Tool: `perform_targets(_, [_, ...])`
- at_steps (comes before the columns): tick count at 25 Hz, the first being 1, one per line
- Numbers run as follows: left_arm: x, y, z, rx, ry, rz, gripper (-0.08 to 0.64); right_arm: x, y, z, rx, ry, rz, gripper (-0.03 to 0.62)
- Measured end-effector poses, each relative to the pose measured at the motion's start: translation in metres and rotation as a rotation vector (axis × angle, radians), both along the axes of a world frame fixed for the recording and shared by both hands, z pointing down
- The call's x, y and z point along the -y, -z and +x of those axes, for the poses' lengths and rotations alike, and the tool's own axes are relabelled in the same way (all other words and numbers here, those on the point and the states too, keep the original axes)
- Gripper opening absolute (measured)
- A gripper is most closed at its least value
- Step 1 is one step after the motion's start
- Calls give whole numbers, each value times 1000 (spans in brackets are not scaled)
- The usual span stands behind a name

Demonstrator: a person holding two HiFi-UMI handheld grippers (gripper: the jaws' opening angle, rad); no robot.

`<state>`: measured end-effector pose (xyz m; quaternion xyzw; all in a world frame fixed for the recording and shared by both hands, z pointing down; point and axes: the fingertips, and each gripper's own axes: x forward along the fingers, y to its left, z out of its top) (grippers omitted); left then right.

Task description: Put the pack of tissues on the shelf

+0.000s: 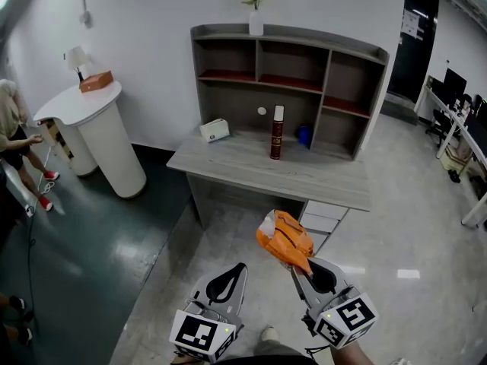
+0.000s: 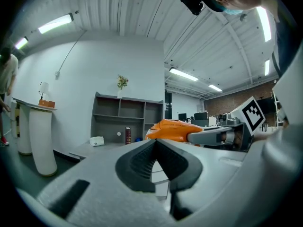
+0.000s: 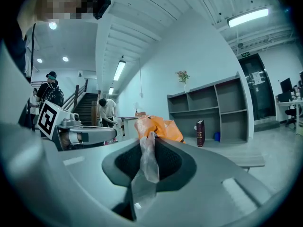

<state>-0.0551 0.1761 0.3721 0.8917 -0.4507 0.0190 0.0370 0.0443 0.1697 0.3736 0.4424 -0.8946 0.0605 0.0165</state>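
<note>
right gripper (image 1: pixel 307 267) is clamping its jaws on the orange pack of tissues (image 1: pixel 284 239), facing the shelf (image 1: pixel 329 82) well ahead, while the left gripper (image 1: pixel 233 274) is keeping its jaws closed, empty.

Orange tissue pack (image 1: pixel 284 242) mid-air, well apart from grey shelf (image 1: pixel 327 82)

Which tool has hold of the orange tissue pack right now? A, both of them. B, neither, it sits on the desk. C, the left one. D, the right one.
D: the right tool pinches the orange tissue pack by its clear wrapper, while the left tool is shut on nothing.
</note>
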Motion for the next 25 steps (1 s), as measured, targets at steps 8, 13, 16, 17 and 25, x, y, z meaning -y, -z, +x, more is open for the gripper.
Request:
perform_targets(8, [42,2,44,3,18,24,1,37,5,42,-5,28,23,60])
perform_targets(13, [60,2,69,13,21,32,1,58,4,64,2,38,31,60])
perform_targets(16, [67,-1,75,28,27,18,1,68,1,70,15,42,21,60])
perform_targets(17, [69,-1,75,28,31,13,2,71,1,71,18,45,17,60])
perform_targets(25, [90,-4,75,35,67,0,0,93,-2,77,36,63,12,60])
